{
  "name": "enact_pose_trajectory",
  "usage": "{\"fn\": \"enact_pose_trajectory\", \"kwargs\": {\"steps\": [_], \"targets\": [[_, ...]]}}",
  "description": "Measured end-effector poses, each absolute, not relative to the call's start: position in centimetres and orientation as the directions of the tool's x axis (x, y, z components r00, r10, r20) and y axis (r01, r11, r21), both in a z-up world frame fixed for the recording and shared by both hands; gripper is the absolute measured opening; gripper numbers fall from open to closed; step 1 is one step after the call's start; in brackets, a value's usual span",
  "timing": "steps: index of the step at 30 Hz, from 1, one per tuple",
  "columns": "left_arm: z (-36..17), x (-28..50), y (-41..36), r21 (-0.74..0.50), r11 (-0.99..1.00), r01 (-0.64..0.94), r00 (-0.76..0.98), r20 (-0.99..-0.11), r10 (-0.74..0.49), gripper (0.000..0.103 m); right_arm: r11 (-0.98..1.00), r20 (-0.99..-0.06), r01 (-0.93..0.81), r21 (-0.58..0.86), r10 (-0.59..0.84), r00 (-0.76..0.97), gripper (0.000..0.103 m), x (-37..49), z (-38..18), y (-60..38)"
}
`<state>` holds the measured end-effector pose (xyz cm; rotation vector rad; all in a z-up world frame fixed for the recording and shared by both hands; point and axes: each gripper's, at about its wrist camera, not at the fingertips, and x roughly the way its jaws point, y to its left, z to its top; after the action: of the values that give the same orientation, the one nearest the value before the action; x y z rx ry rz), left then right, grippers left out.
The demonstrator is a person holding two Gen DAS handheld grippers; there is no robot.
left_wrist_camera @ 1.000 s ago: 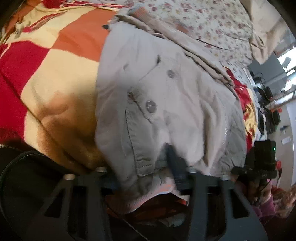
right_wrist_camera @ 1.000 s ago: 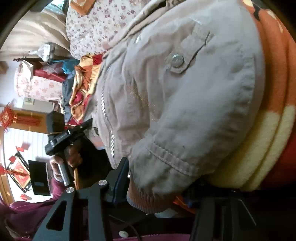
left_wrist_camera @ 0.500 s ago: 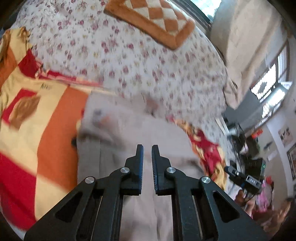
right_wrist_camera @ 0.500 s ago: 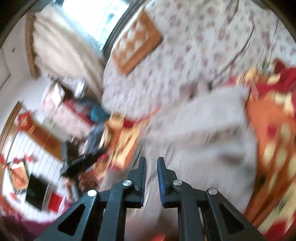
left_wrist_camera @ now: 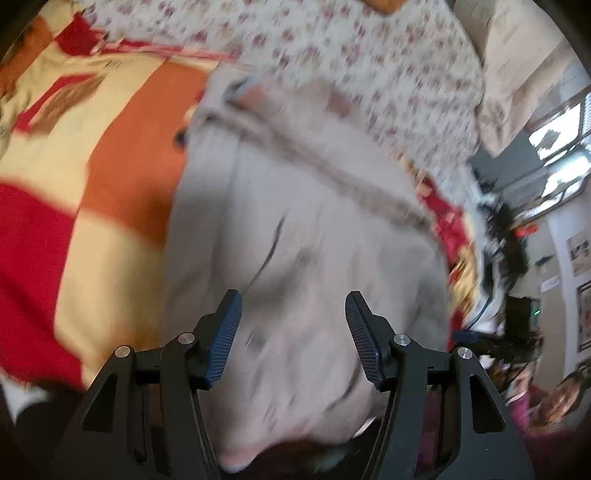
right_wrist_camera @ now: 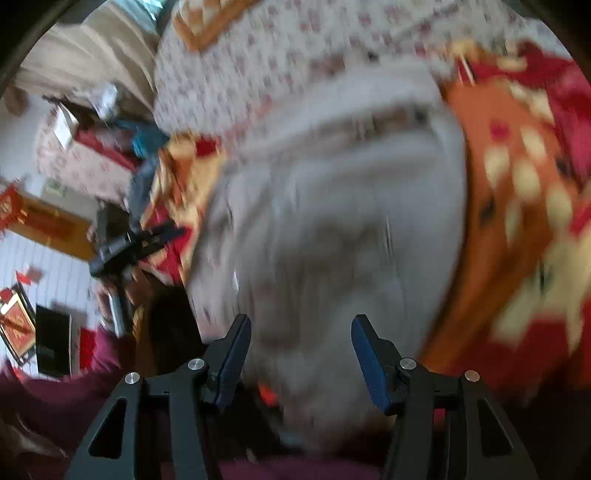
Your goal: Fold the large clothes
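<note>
A beige-grey jacket (left_wrist_camera: 303,221) lies folded on a red, orange and cream blanket (left_wrist_camera: 92,206), blurred by motion in both views. My left gripper (left_wrist_camera: 293,299) hovers over the jacket's near part. Its jaws are opening, and the blue pads (left_wrist_camera: 223,332) touch no cloth. The right wrist view shows the same jacket (right_wrist_camera: 332,206) beneath my right gripper (right_wrist_camera: 301,321), whose jaws are also opening with nothing pressed between them. Each gripper shows small in the other's view: the left gripper (right_wrist_camera: 129,243) at the left, the right gripper (left_wrist_camera: 513,332) at the right.
A floral bedsheet (left_wrist_camera: 369,62) covers the bed beyond the jacket, with an orange checked cushion (right_wrist_camera: 207,22) at the far end. Heaped clothes (right_wrist_camera: 147,147) and furniture stand past the bed's side. A maroon sleeve (right_wrist_camera: 74,387) is at the lower left.
A second ago both grippers were shut on the jacket's near hem. Half a second ago they were up, shut and empty. Now both have spread apart over the jacket.
</note>
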<state>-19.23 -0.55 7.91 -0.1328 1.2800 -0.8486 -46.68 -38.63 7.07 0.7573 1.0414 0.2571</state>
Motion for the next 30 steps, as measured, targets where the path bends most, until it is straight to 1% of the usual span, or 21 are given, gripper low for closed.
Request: {"fn": "enact_pose_trajectory", "kwargs": {"steps": [3,5,7,10,11,13,16,18,20,22,23,26,28,30], "targets": [[6.8,-21.6,1.6,-0.495,0.724,0.48,0.026,-0.817,-0.576,0.068,0.748,-0.723,0.151,0.647,0.538,0.435,0.056,-49.0,5.9,-36.9],[6.1,-22.8,2.9,-0.503,0.725,0.47,0.004,-0.821,-0.571,0.069,0.747,-0.727,0.152,0.647,0.545,0.418,0.059,-50.5,5.5,-36.1],[5.1,-23.6,4.0,-0.491,0.745,0.452,-0.018,-0.84,-0.542,0.069,0.715,-0.704,0.158,0.681,0.58,0.409,0.064,-51.1,4.5,-35.4],[3.8,-24.4,4.8,-0.431,0.788,0.44,-0.028,-0.884,-0.468,0.069,0.749,-0.753,0.173,0.64,0.566,0.335,0.065,-50.8,2.6,-34.0],[3.5,-24.5,5.0,-0.416,0.796,0.44,-0.029,-0.892,-0.45,0.069,0.747,-0.753,0.174,0.642,0.571,0.327,0.065,-50.7,1.8,-33.7],[3.0,-25.1,5.2,-0.399,0.798,0.451,-0.041,-0.903,-0.428,0.069,0.694,-0.712,0.198,0.692,0.612,0.344,0.065,-50.0,0.3,-33.4],[2.0,-25.8,4.6,-0.386,0.791,0.474,-0.081,-0.914,-0.397,0.069,0.675,-0.694,0.194,0.712,0.632,0.345,0.065,-48.9,0.0,-32.3],[1.7,-26.3,3.9,-0.391,0.772,0.501,-0.107,-0.913,-0.393,0.069,0.678,-0.674,0.133,0.723,0.651,0.351,0.065,-48.7,1.5,-31.5],[1.6,-26.6,3.4,-0.406,0.752,0.52,-0.115,-0.905,-0.41,0.069,0.643,-0.619,0.07,0.762,0.694,0.367,0.065,-48.8,3.1,-31.2],[1.1,-26.2,3.4,-0.419,0.761,0.496,-0.111,-0.899,-0.423,0.069,0.618,-0.573,0.027,0.786,0.71,0.408,0.065,-48.6,4.2,-31.3],[0.8,-25.8,3.5,-0.423,0.773,0.473,-0.111,-0.899,-0.425,0.069,0.622,-0.572,0.026,0.783,0.702,0.423,0.065,-48.3,4.1,-31.0],[0.5,-25.1,3.3,-0.445,0.785,0.432,-0.108,-0.889,-0.444,0.069,0.653,-0.634,0.116,0.749,0.655,0.41,0.065,-47.3,2.3,-31.5],[0.6,-25.2,3.0,-0.437,0.779,0.45,-0.104,-0.892,-0.44,0.069,0.651,-0.652,0.161,0.742,0.644,0.4,0.065,-47.0,1.1,-31.9],[0.8,-25.4,2.7,-0.433,0.765,0.477,-0.1,-0.891,-0.442,0.069,0.636,-0.648,0.188,0.748,0.639,0.414,0.065,-46.9,0.8,-32.4]]}}
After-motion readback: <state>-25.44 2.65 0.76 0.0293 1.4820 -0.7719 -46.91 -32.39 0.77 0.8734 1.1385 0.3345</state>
